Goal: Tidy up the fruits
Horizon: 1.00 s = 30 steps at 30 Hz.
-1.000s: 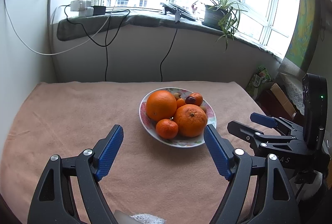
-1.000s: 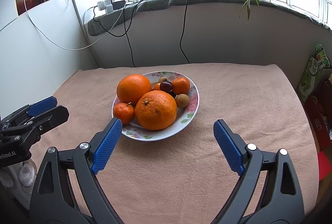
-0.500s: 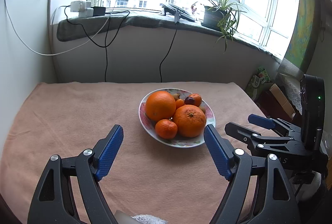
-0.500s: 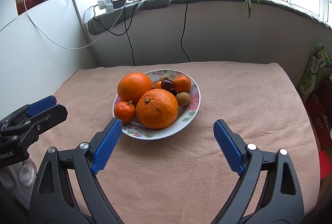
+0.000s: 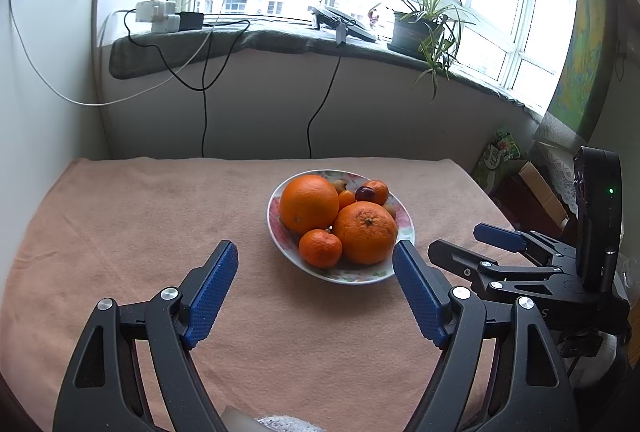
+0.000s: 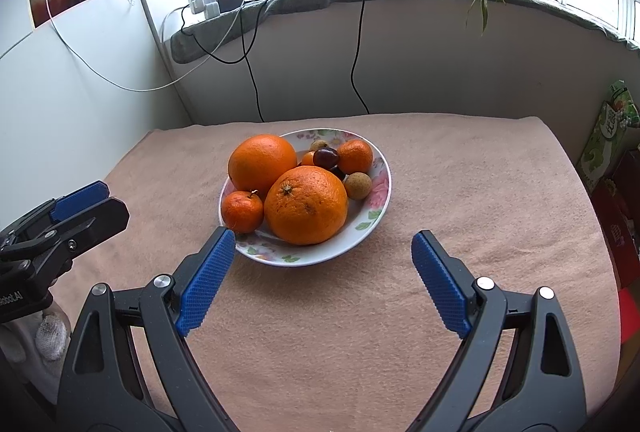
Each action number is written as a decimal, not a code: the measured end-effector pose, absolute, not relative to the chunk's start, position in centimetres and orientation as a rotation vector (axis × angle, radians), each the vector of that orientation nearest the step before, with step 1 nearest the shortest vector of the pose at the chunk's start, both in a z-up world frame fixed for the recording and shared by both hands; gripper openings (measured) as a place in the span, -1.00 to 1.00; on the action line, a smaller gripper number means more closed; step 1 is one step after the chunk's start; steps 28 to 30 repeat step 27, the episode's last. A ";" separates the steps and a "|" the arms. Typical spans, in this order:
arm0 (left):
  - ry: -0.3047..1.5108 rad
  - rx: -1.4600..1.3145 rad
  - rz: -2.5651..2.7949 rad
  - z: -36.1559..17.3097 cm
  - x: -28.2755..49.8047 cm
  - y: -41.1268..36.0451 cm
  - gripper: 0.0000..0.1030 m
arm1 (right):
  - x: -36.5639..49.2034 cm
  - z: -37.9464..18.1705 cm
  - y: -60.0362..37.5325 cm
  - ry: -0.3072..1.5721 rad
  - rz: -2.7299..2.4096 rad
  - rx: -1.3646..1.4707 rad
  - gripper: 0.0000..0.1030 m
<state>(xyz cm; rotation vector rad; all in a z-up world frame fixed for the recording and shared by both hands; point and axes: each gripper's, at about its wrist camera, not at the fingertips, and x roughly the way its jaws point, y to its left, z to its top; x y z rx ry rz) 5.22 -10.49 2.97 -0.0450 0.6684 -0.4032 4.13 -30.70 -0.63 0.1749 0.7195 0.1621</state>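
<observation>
A flowered bowl (image 5: 352, 278) (image 6: 320, 260) stands mid-table on the peach cloth. It holds two big oranges (image 6: 262, 162) (image 6: 306, 206), two small mandarins (image 6: 242, 212) (image 6: 355, 156), a dark red fruit (image 6: 326, 157) and a brown longan (image 6: 357, 185). My left gripper (image 5: 315, 245) hovers open just short of the bowl's near-left side, with nothing between its blue pads. My right gripper (image 6: 323, 234) is open too, in front of the bowl's near rim, also empty. Each gripper shows in the other's view: the right gripper (image 5: 456, 240) beside the bowl, the left gripper (image 6: 114, 200) at the left edge.
The cloth-covered table (image 6: 460, 192) ends at a white wall below a windowsill with chargers (image 5: 158, 16), hanging cables (image 5: 320, 104) and a potted plant (image 5: 424, 28). A white panel (image 6: 60, 92) stands on the left. Boxes and a green bag (image 6: 608, 136) sit off the right edge.
</observation>
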 end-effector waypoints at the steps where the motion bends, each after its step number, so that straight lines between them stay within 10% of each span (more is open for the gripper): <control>1: 0.668 -0.045 -0.402 3.0 5.2 -10.5 0.56 | 4.1 -0.7 -30.7 0.721 0.162 0.175 0.79; 30: 0.662 -0.050 -0.400 2.8 5.2 -10.3 0.56 | 4.3 -1.3 -30.6 0.740 0.160 0.185 0.79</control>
